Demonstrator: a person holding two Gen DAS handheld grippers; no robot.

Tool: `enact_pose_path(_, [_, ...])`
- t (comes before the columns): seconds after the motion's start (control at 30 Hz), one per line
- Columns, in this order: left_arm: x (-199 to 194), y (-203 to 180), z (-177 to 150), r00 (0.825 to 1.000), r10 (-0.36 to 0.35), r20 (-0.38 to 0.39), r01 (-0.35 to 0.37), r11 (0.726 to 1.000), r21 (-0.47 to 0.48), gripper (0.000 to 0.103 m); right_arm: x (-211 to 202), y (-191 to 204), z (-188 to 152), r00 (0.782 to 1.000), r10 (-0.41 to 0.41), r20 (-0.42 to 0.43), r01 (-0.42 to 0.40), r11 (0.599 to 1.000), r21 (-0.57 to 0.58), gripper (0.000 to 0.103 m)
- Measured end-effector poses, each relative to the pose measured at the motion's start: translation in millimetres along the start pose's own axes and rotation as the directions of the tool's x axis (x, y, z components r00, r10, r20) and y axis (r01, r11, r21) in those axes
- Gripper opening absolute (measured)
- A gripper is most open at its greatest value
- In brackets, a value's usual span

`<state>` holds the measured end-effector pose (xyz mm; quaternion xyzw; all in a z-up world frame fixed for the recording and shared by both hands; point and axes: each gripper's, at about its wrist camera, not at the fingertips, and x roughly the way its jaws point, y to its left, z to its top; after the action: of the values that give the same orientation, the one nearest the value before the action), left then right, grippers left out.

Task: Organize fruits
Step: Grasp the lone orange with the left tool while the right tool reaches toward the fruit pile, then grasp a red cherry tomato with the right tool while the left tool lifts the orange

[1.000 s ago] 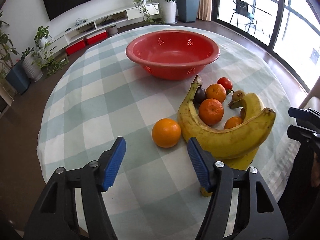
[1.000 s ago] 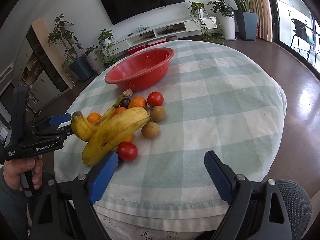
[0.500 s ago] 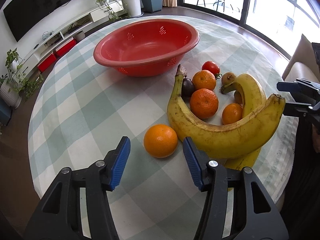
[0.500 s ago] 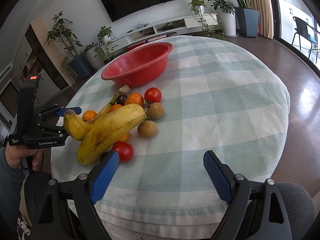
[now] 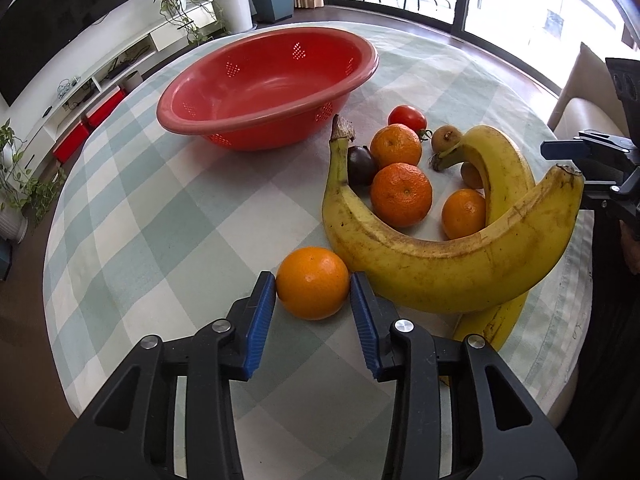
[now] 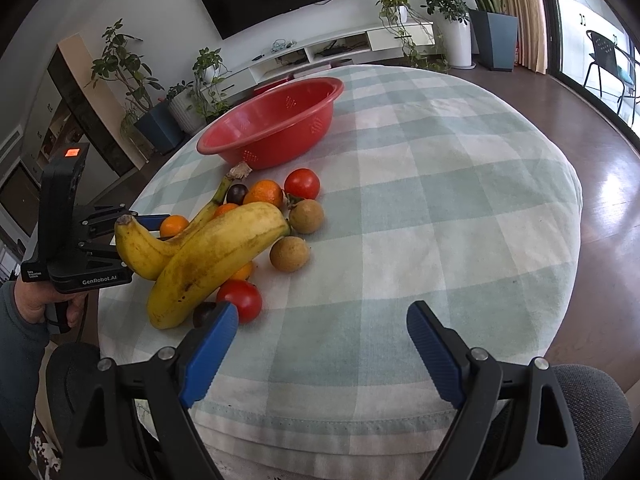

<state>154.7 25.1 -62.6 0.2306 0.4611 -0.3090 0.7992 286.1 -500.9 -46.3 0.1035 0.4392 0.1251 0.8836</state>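
Observation:
My left gripper point(image 5: 313, 288) is shut on an orange point(image 5: 313, 288) that rests on the checked tablecloth; both blue pads touch its sides. The same orange point(image 6: 173, 225) shows in the right wrist view, with the left gripper point(image 6: 154, 222) around it. An empty red bowl point(image 5: 264, 84) stands behind it. Right of the orange lie two bananas point(image 5: 432, 260), three mandarins point(image 5: 401, 194), a red tomato point(image 5: 407, 118) and a dark plum point(image 5: 360, 165). My right gripper point(image 6: 318, 344) is open and empty above the table's near edge, close to another tomato point(image 6: 240, 299).
Two brown round fruits point(image 6: 306, 216) lie beside the bananas. The round table point(image 6: 440, 200) has cloth hanging over its edge. A grey chair point(image 6: 592, 392) sits under my right gripper. A TV unit and potted plants stand beyond the table.
My left gripper has moved forward and closed its pads onto the orange. My right gripper has stayed nearly still and open.

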Motion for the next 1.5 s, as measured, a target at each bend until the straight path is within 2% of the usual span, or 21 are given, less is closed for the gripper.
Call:
enact_pose_path(0.27, [0.7, 5.0, -2.8, 1.0, -0.022, 0.018, 0.023, 1.0, -0.017, 0.036, 2.4, -1.5, 0.1, 1.0, -0.003, -0.005, 0.003, 1.0, 0.004, 0.089])
enact_pose_path(0.43, [0.9, 9.3, -4.0, 0.999, -0.024, 0.029, 0.026, 0.997, -0.073, 0.036, 2.0, -2.7, 0.3, 1.0, -0.006, 0.001, 0.006, 1.0, 0.003, 0.089])
enact_pose_path(0.57, [-3.0, 17.5, -7.6, 0.999, 0.002, 0.044, 0.005, 0.99, -0.144, 0.036, 1.2, -3.3, 0.6, 1.0, -0.009, 0.004, 0.009, 1.0, 0.001, 0.089])
enact_pose_path(0.67, [-13.7, 26.2, -13.2, 0.996, 0.005, 0.084, 0.014, 0.974, -0.225, 0.036, 2.0, -0.6, 0.4, 1.0, -0.011, 0.001, 0.011, 1.0, -0.016, 0.084])
enact_pose_path(0.83, [-40.4, 27.3, -24.3, 0.985, 0.015, 0.174, 0.048, 0.934, -0.354, 0.036, 8.1, 14.3, -0.4, 1.0, -0.001, -0.018, 0.0, 0.995, -0.098, 0.075])
enact_pose_path(1.07, [-66.6, 8.3, -41.8, 0.947, 0.006, 0.322, 0.158, 0.864, -0.479, 0.036, 24.7, 37.2, 2.6, 0.998, 0.022, -0.062, -0.037, 0.965, -0.259, 0.069])
enact_pose_path(1.17, [-64.6, -0.2, -48.5, 0.938, 0.003, 0.347, 0.175, 0.858, -0.482, 0.036, 36.3, 46.5, 3.4, 0.994, 0.019, -0.106, -0.053, 0.943, -0.328, 0.061])
enact_pose_path(1.27, [-62.9, 2.0, -52.6, 0.932, -0.006, 0.362, 0.195, 0.85, -0.49, 0.036, 40.8, 55.4, 3.5, 0.993, 0.022, -0.113, -0.066, 0.915, -0.398, 0.051])
enact_pose_path(1.37, [-60.2, 8.0, -57.5, 0.928, -0.014, 0.372, 0.216, 0.833, -0.509, 0.036, 43.9, 55.5, 7.2, 0.993, 0.028, -0.118, -0.075, 0.909, -0.41, 0.049])
enact_pose_path(1.5, [-60.3, 6.0, -58.5, 0.927, -0.017, 0.375, 0.218, 0.838, -0.5, 0.036, 47.8, 56.4, 11.2, 0.99, 0.041, -0.137, -0.095, 0.902, -0.421, 0.046])
